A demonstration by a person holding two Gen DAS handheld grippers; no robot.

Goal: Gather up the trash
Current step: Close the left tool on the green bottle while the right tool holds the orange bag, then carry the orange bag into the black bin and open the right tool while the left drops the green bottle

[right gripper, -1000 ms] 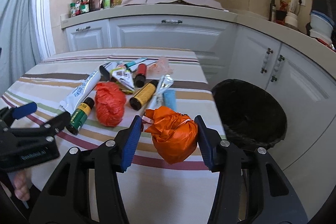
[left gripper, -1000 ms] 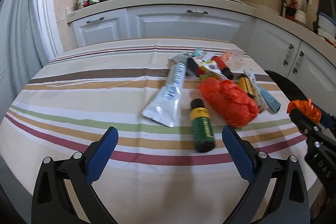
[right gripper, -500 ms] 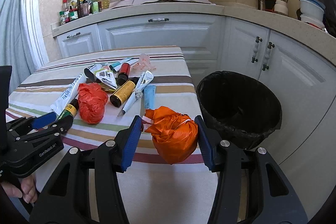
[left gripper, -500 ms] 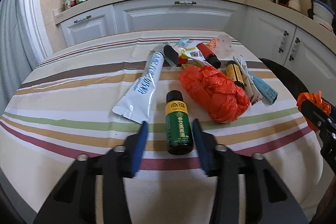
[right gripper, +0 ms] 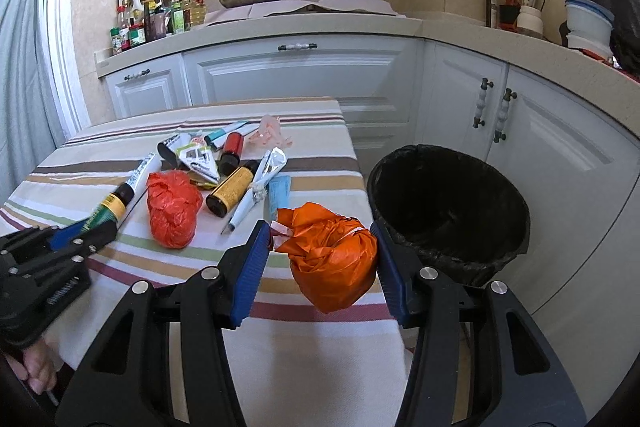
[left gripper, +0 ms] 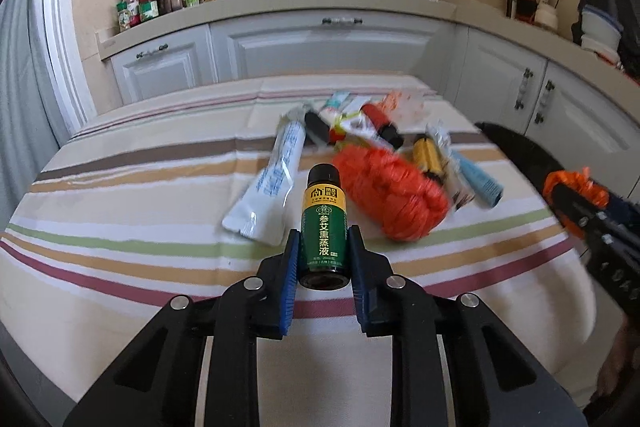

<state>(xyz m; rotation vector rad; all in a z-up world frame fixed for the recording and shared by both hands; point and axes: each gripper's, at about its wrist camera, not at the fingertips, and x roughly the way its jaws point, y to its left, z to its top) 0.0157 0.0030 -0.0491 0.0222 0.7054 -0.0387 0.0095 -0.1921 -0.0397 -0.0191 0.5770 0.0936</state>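
Two grippers are at work over your striped table, each with trash between its blue pads. Your left gripper has its jaws drawn narrow and closing on a green bottle; both pads sit against the bottle's lower sides, its black cap pointing toward 12 o'clock. Whether the bottle is clear of the cloth, the pictures do not settle.

Your right gripper stands about half open around a knotted orange bag. The right pad touches the bag; at the left pad only the bag's crumpled edge makes contact. The bag hangs above the table's near corner, with the black-lined bin just beside it at 2 o'clock, on the floor against white cabinets.

More trash lies on the cloth. In the left wrist view, a white tube rests at 11 o'clock from the green bottle, and a second bag, red-orange, lies at 1 o'clock. Beyond that come a yellow bottle, a pale blue tube, a red bottle and some wrappers, all bunched near the table's far right side.

Part of your hand shows under the left gripper at the right wrist view's lower left edge.
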